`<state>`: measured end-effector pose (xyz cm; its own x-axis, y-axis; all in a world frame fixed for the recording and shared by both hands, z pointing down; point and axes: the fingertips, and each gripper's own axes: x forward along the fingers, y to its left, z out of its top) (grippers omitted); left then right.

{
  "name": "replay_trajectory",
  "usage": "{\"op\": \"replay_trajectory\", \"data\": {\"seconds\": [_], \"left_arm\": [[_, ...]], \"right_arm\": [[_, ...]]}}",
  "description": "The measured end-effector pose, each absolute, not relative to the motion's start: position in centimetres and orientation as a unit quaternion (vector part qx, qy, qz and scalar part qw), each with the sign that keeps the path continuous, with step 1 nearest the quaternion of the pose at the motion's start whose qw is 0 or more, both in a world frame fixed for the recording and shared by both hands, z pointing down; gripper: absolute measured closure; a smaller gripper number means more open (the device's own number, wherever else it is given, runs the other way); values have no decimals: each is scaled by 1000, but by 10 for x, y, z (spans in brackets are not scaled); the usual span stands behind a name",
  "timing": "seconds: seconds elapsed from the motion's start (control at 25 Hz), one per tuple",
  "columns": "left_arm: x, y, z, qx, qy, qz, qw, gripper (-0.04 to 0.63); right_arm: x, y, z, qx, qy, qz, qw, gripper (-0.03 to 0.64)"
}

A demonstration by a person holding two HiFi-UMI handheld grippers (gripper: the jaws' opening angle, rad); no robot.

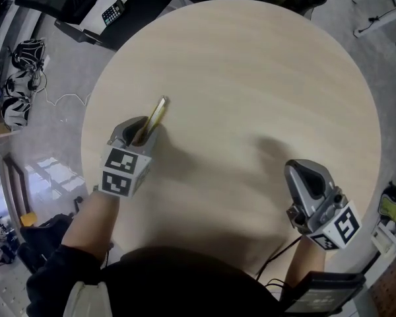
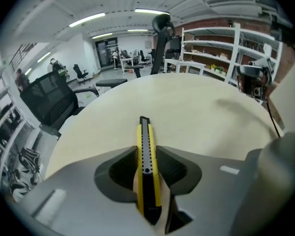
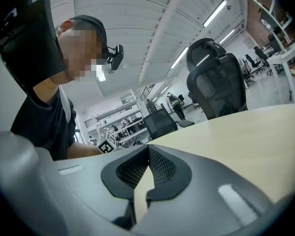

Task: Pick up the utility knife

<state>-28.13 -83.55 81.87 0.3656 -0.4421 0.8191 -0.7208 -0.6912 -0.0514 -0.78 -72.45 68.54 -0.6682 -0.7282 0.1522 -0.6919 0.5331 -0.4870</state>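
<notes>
Between the left hand-held gripper's [image 2: 147, 154] jaws, pinched narrow on it, sits the utility knife [image 2: 144, 132]: grasp seemingly made, a steady lift off the bench [image 2: 201, 107] remains.

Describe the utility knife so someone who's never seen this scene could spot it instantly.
Start at the round pale wooden table and go to its left side, where the left gripper sits. The utility knife is the slim bar clamped in that gripper, poking out ahead of it. It is the only yellow-and-black thing there; the right gripper is empty.
</notes>
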Motion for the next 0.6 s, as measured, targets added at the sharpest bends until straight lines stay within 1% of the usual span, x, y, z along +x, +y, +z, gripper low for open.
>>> {"op": "replay_trajectory", "data": {"seconds": [0.08,0.2,0.32,0.44,0.6], "left_arm": [[-283,-837,819,813,-350,435,163,486],[-286,-838,819,816,-348,415,203,482],[-286,-838,820,820,-347,400,218,482],[-285,-835,820,822,-343,382,246,482],[-287,-835,813,824,-352,370,247,482]], "right_arm": [[-9,-725,685,-406,874,-264,37,601],[-7,-725,685,-410,872,-264,38,601],[-4,-723,685,-415,870,-263,33,601],[-2,-722,684,-421,868,-262,29,603],[1,-718,680,-430,864,-261,25,601]]}}
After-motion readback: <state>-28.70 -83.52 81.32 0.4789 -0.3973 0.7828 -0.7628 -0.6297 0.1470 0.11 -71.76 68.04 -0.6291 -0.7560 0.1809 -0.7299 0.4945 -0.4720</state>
